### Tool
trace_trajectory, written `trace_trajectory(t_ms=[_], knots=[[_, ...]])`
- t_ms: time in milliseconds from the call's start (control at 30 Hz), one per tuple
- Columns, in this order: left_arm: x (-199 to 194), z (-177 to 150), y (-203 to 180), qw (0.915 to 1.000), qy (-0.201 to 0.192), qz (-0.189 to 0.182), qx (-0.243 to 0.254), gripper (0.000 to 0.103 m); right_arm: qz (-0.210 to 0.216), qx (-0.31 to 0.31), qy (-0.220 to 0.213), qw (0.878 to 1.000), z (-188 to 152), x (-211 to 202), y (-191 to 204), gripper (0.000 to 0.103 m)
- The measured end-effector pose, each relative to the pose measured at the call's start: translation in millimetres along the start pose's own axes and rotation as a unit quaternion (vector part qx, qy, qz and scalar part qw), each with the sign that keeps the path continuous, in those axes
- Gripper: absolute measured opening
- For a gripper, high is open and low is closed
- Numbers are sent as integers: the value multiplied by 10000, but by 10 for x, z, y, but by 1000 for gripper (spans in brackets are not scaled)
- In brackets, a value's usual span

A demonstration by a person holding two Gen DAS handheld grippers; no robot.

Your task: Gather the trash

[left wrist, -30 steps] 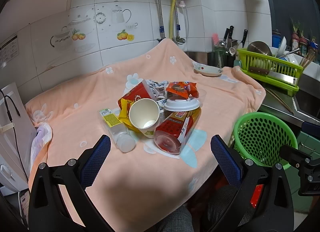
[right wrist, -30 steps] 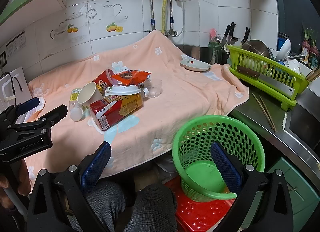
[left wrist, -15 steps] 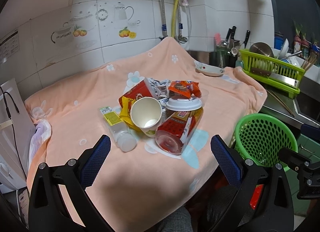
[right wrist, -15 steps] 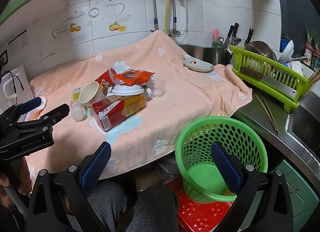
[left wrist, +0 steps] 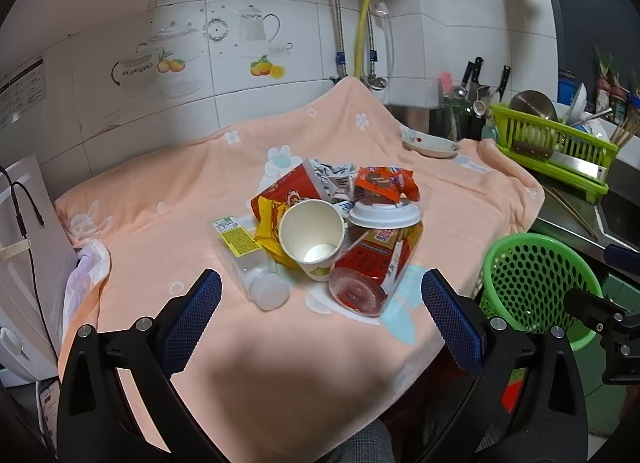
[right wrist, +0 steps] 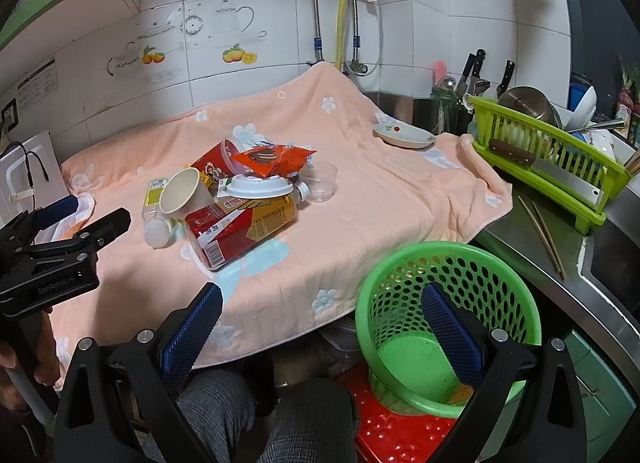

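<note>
A heap of trash lies on the peach blanket (left wrist: 168,199): a paper cup (left wrist: 312,237) on its side, a red-labelled bottle (left wrist: 374,263), a small clear bottle (left wrist: 250,259), a white lid (left wrist: 385,215), an orange snack wrapper (left wrist: 384,183) and a red carton (left wrist: 288,193). My left gripper (left wrist: 320,315) is open and empty, just short of the heap. My right gripper (right wrist: 320,327) is open and empty over the blanket's front edge, beside the green basket (right wrist: 448,323). The heap also shows in the right wrist view (right wrist: 240,207).
A green dish rack (right wrist: 548,167) with a cleaver stands at the right, chopsticks (right wrist: 544,235) on the steel counter before it. A small plate (right wrist: 404,135) sits at the blanket's far right. A white appliance (left wrist: 24,263) is at the left. The basket stands on a red stool (right wrist: 396,435).
Both grippers have drifted slightly; the heap sits a little nearer and higher in both views. Nothing was grasped or moved.
</note>
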State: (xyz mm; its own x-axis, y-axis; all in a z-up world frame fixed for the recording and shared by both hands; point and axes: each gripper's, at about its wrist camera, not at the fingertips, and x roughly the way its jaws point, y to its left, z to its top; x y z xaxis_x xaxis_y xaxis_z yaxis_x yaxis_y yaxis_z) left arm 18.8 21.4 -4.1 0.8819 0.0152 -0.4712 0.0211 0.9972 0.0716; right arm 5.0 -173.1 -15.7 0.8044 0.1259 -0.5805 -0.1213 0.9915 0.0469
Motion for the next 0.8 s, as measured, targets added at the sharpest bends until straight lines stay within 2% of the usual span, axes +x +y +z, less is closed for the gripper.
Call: trace_trajectory(t_ms=[367,800], knots=[[70,44,146,9999,10,41,-107,98,187,-84,20,9998,222,213,62,97],[210,121,317,9999,41,46,-132,98,697,2,326,9970,690,808,210,96]])
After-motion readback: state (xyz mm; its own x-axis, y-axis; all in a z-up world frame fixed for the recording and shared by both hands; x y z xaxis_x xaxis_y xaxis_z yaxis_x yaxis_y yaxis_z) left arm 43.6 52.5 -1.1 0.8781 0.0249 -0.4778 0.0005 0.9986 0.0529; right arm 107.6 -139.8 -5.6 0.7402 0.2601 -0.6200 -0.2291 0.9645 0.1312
